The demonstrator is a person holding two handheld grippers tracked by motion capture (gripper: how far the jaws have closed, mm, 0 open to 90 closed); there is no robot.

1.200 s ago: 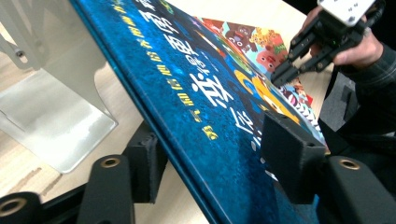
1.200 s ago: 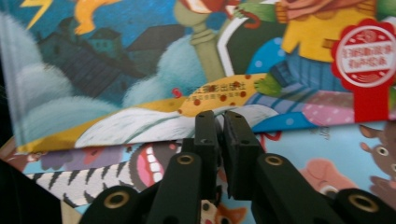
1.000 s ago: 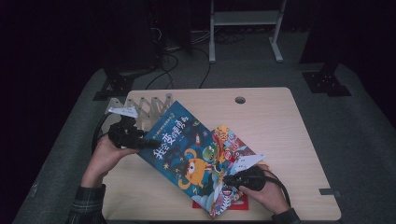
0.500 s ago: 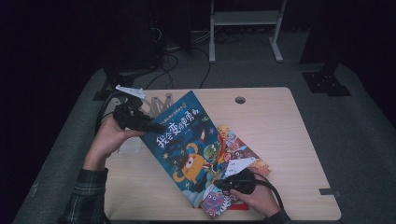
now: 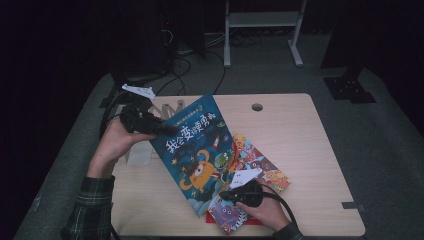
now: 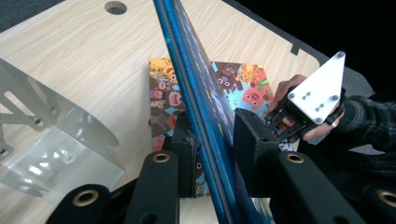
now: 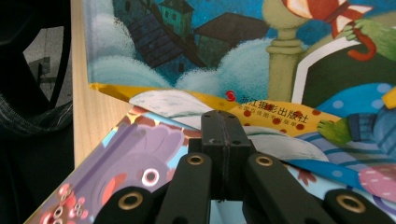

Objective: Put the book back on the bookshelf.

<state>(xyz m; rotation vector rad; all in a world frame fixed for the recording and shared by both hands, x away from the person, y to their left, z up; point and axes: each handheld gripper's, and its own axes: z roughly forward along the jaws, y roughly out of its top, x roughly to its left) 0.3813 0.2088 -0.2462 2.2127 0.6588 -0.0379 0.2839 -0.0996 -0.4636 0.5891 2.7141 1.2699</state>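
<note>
1. Blue picture book (image 5: 197, 150): lifted and tilted over the middle of the desk (image 5: 300, 130). Its upper left edge is up in my left claw (image 5: 150, 127); its lower corner is down near the front edge, by my right claw (image 5: 231, 194). It leans over a second, colourful book (image 5: 260, 167) lying flat beneath it.

2. Left claw: grasping the blue book. In the left gripper view the cover runs edge-on between the jaws, which have just been closing, and the pads (image 6: 254, 140) look pressed on both faces. The bite is narrow and near the edge. Risk: the book pivots or slips out under its own weight.

3. Right claw (image 7: 226, 128): clenched fully, jaws together, nothing visibly between them. The tips sit at the blue book's lower edge, over the colourful book. Risk: pushing here may shove the lower book towards the front edge, or crease a cover, instead of steadying the blue one.

4. Colourful book: its near corner already lies close to the desk's front edge. Any drag from the blue book's corner could carry it off.

5. Clear plastic book stand (image 6: 56, 140): at the left edge, just beside my left claw. Risk: swinging the book that way, its spine clips the stand's dividers and knocks it askew.

6. Cables trail from both claws; a snag could jerk the grip.
</note>
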